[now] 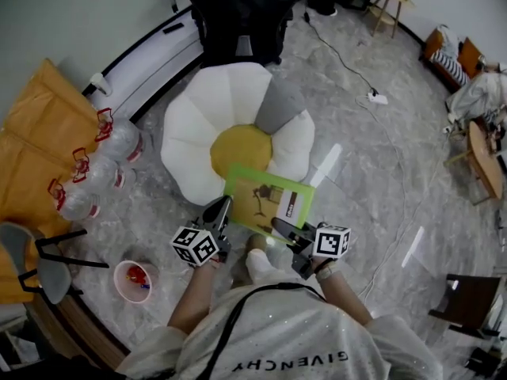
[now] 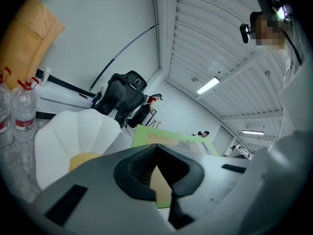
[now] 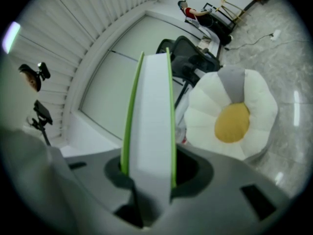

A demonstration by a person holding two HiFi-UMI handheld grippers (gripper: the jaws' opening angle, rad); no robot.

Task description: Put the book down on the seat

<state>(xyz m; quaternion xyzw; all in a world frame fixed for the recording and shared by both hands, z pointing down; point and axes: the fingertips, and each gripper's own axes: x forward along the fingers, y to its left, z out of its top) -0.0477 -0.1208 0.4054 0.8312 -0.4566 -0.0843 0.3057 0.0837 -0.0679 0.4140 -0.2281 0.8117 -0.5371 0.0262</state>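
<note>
The seat (image 1: 230,125) is a flower-shaped floor cushion with white petals, one grey petal and a yellow centre; it also shows in both gripper views (image 2: 78,136) (image 3: 234,116). A green-covered book (image 1: 265,200) hangs flat over the cushion's near edge. My right gripper (image 1: 287,232) is shut on the book's near right side, and in its own view the book (image 3: 154,111) stands edge-on between the jaws (image 3: 149,173). My left gripper (image 1: 219,214) sits at the book's left edge. In its view a corner of the book (image 2: 171,138) shows through the narrow jaw gap (image 2: 164,180); contact is unclear.
Several water bottles (image 1: 99,169) with red handles stand at the left beside an orange bag (image 1: 40,125). A black chair (image 1: 238,14) is behind the cushion. A pink bowl (image 1: 131,281) and a grey chair (image 1: 40,271) sit near left. A cable and power strip (image 1: 377,97) cross the floor.
</note>
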